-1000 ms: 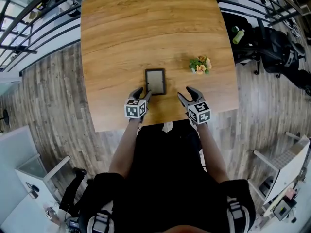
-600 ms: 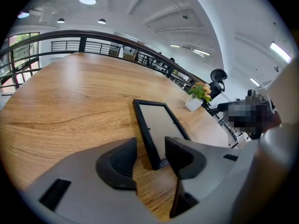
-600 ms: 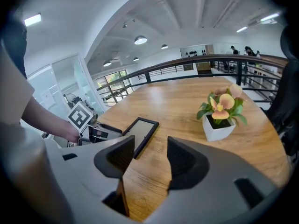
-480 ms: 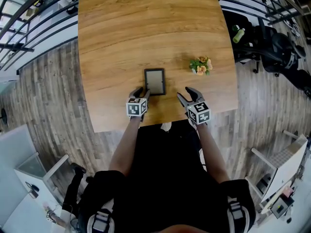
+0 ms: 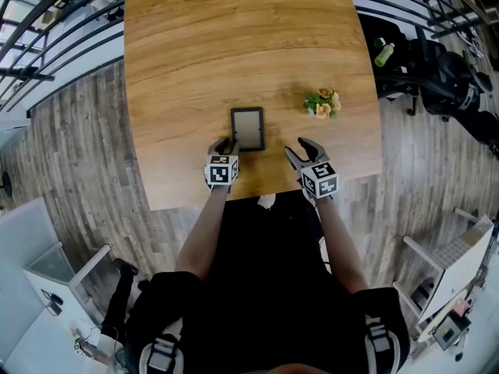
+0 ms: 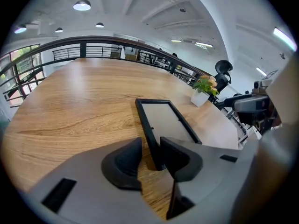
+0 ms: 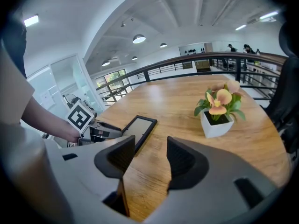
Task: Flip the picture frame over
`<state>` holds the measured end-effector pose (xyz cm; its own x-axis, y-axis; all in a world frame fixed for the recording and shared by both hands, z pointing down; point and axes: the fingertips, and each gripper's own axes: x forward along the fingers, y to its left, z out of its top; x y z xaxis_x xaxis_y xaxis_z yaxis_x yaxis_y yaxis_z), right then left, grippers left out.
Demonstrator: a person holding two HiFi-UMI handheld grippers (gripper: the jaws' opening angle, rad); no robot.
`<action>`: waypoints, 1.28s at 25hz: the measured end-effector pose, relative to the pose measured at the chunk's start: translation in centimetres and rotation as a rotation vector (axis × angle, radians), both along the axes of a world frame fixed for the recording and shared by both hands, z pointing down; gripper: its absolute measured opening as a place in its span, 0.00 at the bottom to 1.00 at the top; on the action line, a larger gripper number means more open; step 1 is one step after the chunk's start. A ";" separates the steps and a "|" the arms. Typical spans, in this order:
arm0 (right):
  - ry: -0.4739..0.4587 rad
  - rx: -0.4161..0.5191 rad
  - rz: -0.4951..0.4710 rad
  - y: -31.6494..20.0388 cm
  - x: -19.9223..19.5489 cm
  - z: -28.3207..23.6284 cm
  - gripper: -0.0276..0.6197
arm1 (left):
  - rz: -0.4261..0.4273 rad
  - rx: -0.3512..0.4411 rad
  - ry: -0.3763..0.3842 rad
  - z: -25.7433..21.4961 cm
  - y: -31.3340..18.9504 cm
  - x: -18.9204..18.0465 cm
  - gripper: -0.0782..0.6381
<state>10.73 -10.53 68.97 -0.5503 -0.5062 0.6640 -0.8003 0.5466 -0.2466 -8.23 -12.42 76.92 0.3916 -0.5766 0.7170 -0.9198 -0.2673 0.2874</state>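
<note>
While the person stands at the near edge of the wooden table (image 5: 234, 45), both grippers point down at it, side by side and well apart. The left gripper (image 6: 150, 147) sits at the near left corner of the picture frame (image 5: 247, 128). Its jaws have just been closing, and the frame's black corner stands between them, close against the right jaw, with a sliver of bare wood showing beside the left one. The right gripper (image 7: 151, 146) hovers over bare tabletop to the right of the frame, its jaws apart with nothing between them. The frame lies flat near the table's front edge, pale panel up inside a thin dark border, long side running away from the person. Farther back and to the right, apart from the frame, a small white square pot (image 7: 216, 125) stands upright and holds a plant (image 7: 219, 99) with green leaves and orange-pink blooms. Beyond the far edge of the table runs a dark metal railing (image 6: 93, 48).
</note>
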 end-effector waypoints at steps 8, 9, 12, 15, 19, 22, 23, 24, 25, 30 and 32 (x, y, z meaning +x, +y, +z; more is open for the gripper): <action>0.002 -0.005 0.006 0.5 0.6 0.2 0.39 | -0.009 0.007 -0.024 -0.1 -0.1 0.7 0.24; 0.001 -0.006 0.007 0.6 0.7 0.2 0.38 | -0.012 0.004 -0.024 -0.1 0.0 0.7 0.24; -0.005 -0.008 0.008 0.9 0.8 0.3 0.38 | -0.043 -0.012 -0.004 0.0 0.0 0.5 0.22; -0.008 -0.013 0.002 1.0 0.5 0.4 0.38 | -0.072 -0.031 0.015 -0.1 -0.2 0.4 0.21; -0.044 -0.022 0.000 0.8 -0.4 0.2 0.38 | -0.101 -0.043 0.022 -0.2 -0.5 0.2 0.19; -0.076 -0.038 -0.001 0.8 -1.3 0.2 0.37 | -0.140 -0.049 0.057 -0.3 -0.5 0.0 0.19; -0.075 -0.041 -0.010 0.9 -1.6 0.3 0.37 | -0.150 -0.049 0.069 -0.5 -0.6 0.0 0.19; -0.073 -0.043 -0.019 1.0 -1.9 0.3 0.37 | -0.158 -0.047 0.082 -0.6 -0.6 0.0 0.19; -0.075 -0.045 -0.027 1.0 -2.2 0.4 0.37 | -0.165 -0.044 0.094 -0.8 -0.7 -0.1 0.19; -0.108 -0.047 -0.054 1.1 -3.8 0.0 0.37 | -0.202 0.004 0.151 -2.5 -1.4 -0.3 0.19; -0.108 -0.040 -0.072 1.2 -4.3 -0.3 0.37 | -0.201 0.026 0.165 -3.3 -1.6 -0.1 0.19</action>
<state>6.40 -9.37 68.69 -0.6534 -0.4375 0.6178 -0.7271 0.5898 -0.3514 -8.36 -13.99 73.59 0.3774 -0.6723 0.6368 -0.8964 -0.0928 0.4333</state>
